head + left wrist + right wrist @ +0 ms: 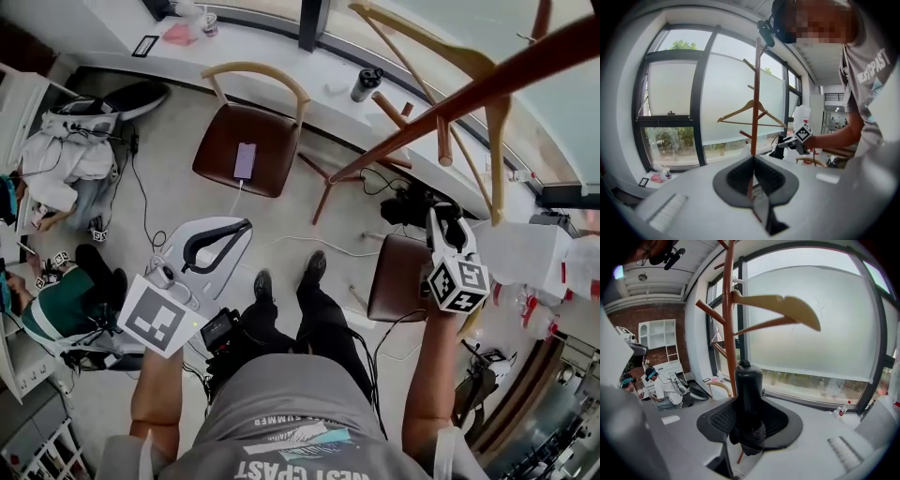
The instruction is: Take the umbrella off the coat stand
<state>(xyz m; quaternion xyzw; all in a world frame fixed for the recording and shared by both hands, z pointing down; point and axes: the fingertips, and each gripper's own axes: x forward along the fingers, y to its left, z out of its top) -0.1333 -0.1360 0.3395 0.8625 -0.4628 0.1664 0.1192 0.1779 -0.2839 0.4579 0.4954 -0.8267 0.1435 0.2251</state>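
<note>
Black umbrella (748,380) in right tongs (749,414), lower end hidden

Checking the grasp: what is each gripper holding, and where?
The right gripper clamps the folded black umbrella around its middle; the left gripper holds nothing.

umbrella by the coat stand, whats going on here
A person works with a gripper in each hand. The right gripper is clamped on a black folded umbrella, close in front of the pole of the wooden coat stand. The left gripper is open and empty, pointed at the same stand. A wooden hanger hangs on the stand.
</note>
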